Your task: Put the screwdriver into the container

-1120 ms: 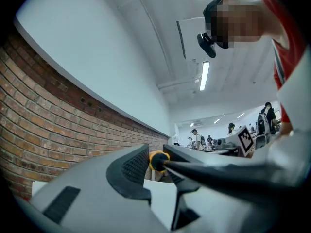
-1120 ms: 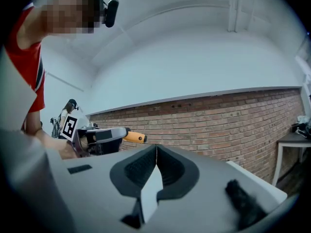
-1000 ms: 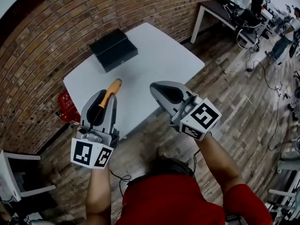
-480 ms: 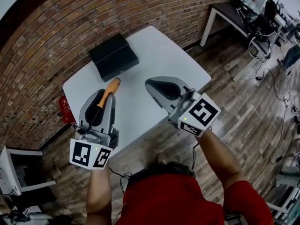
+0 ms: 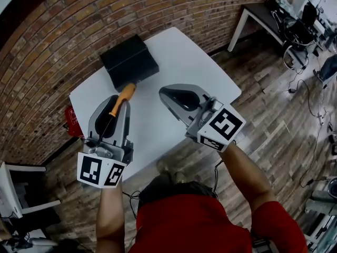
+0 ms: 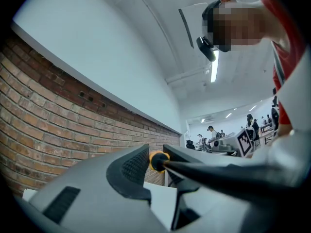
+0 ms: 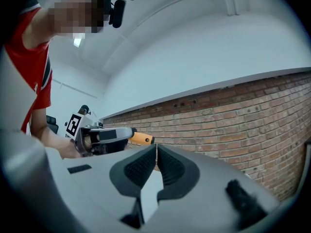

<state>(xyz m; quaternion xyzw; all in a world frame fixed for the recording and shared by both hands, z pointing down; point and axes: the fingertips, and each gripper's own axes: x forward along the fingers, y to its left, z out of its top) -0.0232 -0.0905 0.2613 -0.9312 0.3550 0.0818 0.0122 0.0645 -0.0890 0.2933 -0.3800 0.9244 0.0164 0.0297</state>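
My left gripper (image 5: 116,104) hovers over the near left part of the white table (image 5: 184,62), shut on a screwdriver (image 5: 123,97). The orange handle sticks out past the jaw tips toward the black container (image 5: 129,61), a box at the table's far left corner. In the left gripper view the handle's end (image 6: 158,160) sits between the pads, and the dark shaft runs back to the lower right. My right gripper (image 5: 165,93) hangs beside it to the right, shut and empty; its pads (image 7: 171,166) meet. The right gripper view also shows the left gripper (image 7: 104,138) with the orange handle (image 7: 142,139).
A brick wall (image 5: 47,41) runs behind the table. A red object (image 5: 72,121) lies on the floor by the table's left edge. A white chair (image 5: 16,199) stands at the lower left. A desk with cables and equipment (image 5: 274,15) is at the far right, on wooden flooring.
Both grippers have moved forward over the table toward the black container. The screwdriver stays held in the left one; the right one stays shut.
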